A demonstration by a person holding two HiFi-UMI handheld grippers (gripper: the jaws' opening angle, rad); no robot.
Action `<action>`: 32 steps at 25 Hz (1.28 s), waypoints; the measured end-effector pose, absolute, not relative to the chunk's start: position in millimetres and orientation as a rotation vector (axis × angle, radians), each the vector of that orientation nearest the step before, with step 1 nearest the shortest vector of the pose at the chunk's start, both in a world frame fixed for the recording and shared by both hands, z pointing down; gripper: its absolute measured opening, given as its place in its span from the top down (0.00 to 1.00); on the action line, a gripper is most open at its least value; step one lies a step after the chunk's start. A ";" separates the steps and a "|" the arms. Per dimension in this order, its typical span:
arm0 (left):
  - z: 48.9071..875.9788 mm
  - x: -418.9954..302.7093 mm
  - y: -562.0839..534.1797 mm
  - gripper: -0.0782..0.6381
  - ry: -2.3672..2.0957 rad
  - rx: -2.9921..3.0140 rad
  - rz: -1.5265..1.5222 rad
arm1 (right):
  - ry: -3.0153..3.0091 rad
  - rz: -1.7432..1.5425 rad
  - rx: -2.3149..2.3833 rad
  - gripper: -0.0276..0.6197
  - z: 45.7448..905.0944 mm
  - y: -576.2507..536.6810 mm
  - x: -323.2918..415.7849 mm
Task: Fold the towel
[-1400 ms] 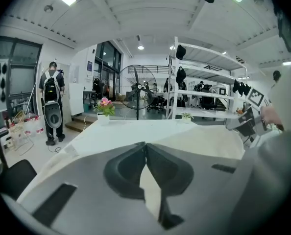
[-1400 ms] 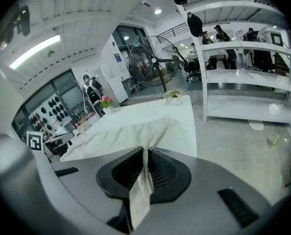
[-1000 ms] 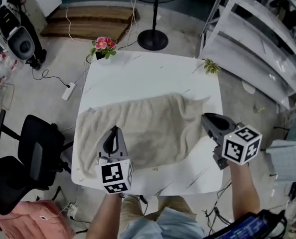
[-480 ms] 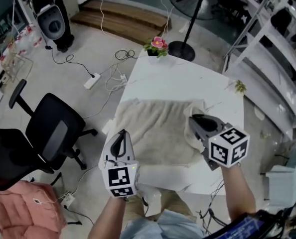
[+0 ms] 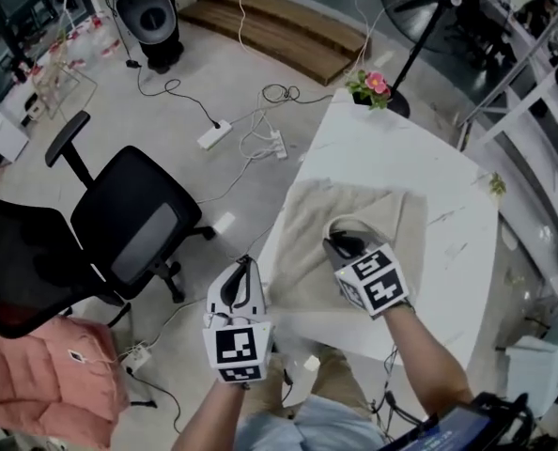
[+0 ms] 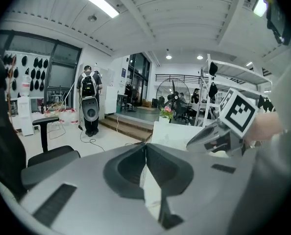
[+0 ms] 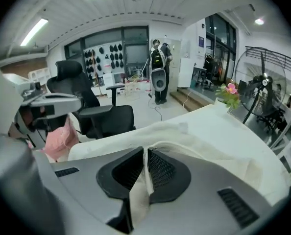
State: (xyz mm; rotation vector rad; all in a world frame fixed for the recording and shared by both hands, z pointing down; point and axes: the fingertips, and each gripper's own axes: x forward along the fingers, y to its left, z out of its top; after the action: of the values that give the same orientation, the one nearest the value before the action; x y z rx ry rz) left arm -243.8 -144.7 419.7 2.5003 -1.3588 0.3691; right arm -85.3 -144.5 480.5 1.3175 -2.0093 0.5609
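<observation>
Towel [image 5: 378, 216] lies spread on the white table [image 5: 453, 181], with one edge lifted in a loop over its middle. The right gripper [image 5: 343, 244] has that edge, its jaws pinched narrow on a strip of cloth running down between them. The left gripper [image 5: 243, 271] hangs just off the table's left edge, over the floor, jaws pressed together and empty. A black chair [image 5: 133, 228] stands beside it, and flowers [image 5: 371, 83] sit at the far corner.

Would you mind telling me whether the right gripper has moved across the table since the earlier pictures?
Yes. Shut on the towel's edge, the right gripper has travelled from the table's right side towards its left edge, by the chair.
</observation>
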 end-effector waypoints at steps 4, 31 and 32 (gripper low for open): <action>431.5 -263.8 -150.2 0.88 -1.362 2.482 0.388 | -1.949 0.584 1.241 0.88 525.5 -141.9 -105.4; 439.0 -199.0 -150.7 0.88 -1.111 2.613 0.419 | -1.906 0.189 0.975 0.77 514.9 -82.3 -57.2; 439.0 -200.4 -151.4 0.88 -1.115 2.611 0.419 | -1.913 0.191 0.973 0.85 513.3 -84.0 -58.1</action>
State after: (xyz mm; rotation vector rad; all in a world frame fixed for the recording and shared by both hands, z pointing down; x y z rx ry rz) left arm -200.4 -151.4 439.0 2.6113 -1.1151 0.4185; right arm -58.1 -84.0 513.3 0.9732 -1.9125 0.1909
